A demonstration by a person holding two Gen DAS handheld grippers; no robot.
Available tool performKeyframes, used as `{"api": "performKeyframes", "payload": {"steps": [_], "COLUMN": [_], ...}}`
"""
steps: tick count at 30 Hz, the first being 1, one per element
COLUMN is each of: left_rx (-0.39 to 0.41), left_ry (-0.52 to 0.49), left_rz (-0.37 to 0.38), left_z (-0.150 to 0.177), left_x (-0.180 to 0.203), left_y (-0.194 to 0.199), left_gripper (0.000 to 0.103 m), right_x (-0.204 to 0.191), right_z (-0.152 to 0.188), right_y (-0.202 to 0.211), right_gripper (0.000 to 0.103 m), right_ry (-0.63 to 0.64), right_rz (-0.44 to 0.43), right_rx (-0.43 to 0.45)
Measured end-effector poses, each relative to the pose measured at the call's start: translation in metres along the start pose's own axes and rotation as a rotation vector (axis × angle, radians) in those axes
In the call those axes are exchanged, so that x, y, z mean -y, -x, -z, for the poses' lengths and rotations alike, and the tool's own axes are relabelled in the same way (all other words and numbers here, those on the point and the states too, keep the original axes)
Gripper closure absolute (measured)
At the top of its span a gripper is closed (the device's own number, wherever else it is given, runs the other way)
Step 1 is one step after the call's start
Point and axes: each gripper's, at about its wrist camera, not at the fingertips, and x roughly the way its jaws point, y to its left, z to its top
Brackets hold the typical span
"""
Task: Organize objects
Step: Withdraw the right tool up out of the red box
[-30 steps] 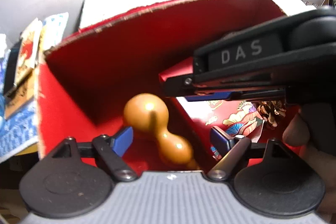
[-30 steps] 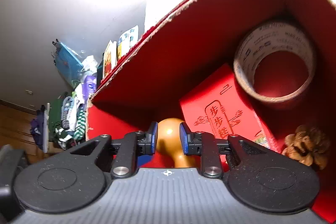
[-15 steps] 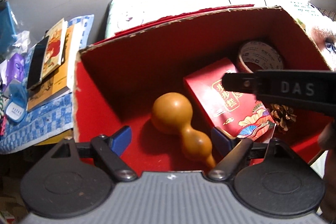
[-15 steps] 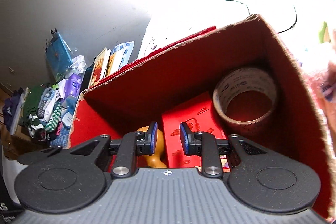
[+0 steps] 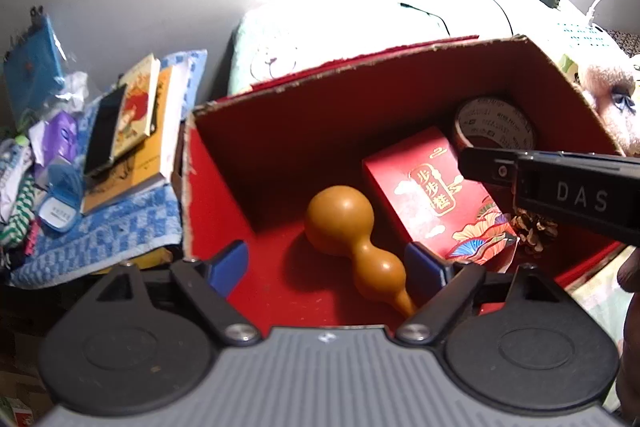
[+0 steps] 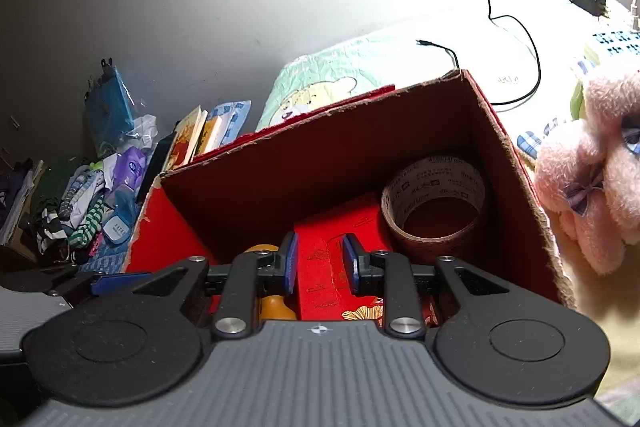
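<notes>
An open cardboard box (image 5: 224,195) with red inside walls lies below both grippers. On its floor rest an orange-brown gourd (image 5: 352,227), a red gift box (image 5: 432,195), a roll of brown tape (image 5: 496,123) and a pine cone (image 5: 534,231). My left gripper (image 5: 326,261) hangs open above the box's near edge, holding nothing, with the gourd showing between its fingers. My right gripper (image 6: 320,259) hovers over the gift box (image 6: 340,247) with only a narrow gap between its pads and nothing in it. The tape roll (image 6: 436,203) is just beyond. The gourd (image 6: 276,303) is mostly hidden.
A pink plush toy (image 6: 592,187) sits right of the box (image 6: 508,187). To the left lie books and a phone (image 5: 104,135) on a blue checked cloth (image 5: 100,239), with clothes and packets beyond. A pillow (image 6: 340,83), a black cable (image 6: 516,27) and a charger lie behind the box.
Both grippers have pulled up and back out of the box, so its whole rim and the surroundings now show. The gourd stays on the box floor. Neither gripper's opening has changed.
</notes>
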Motion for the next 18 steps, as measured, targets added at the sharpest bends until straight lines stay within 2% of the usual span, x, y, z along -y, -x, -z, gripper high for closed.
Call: {"api": "performKeyframes", "payload": {"steps": [6, 10, 18], "left_rx": [0.027, 0.039, 0.068], "left_ry": [0.020, 0.037, 0.057], "left_rz": [-0.037, -0.066, -0.123], "left_z": [0.004, 0.008, 0.013], "left_x": [0.001, 0.003, 0.016], "left_y": [0.018, 0.027, 0.047], "left_gripper": [0.013, 0.013, 0.013], "right_x": [-0.004, -0.007, -0.009], "right_z": [0.007, 0.010, 0.014], "right_y": [0.017, 0.029, 0.053], "right_gripper": [0.075, 0.071, 0.068], "right_ry": [0.035, 0.059, 0.104], "right_rz": [-0.022, -0.043, -0.087], "right_rx": [0.044, 0.071, 0.107]}}
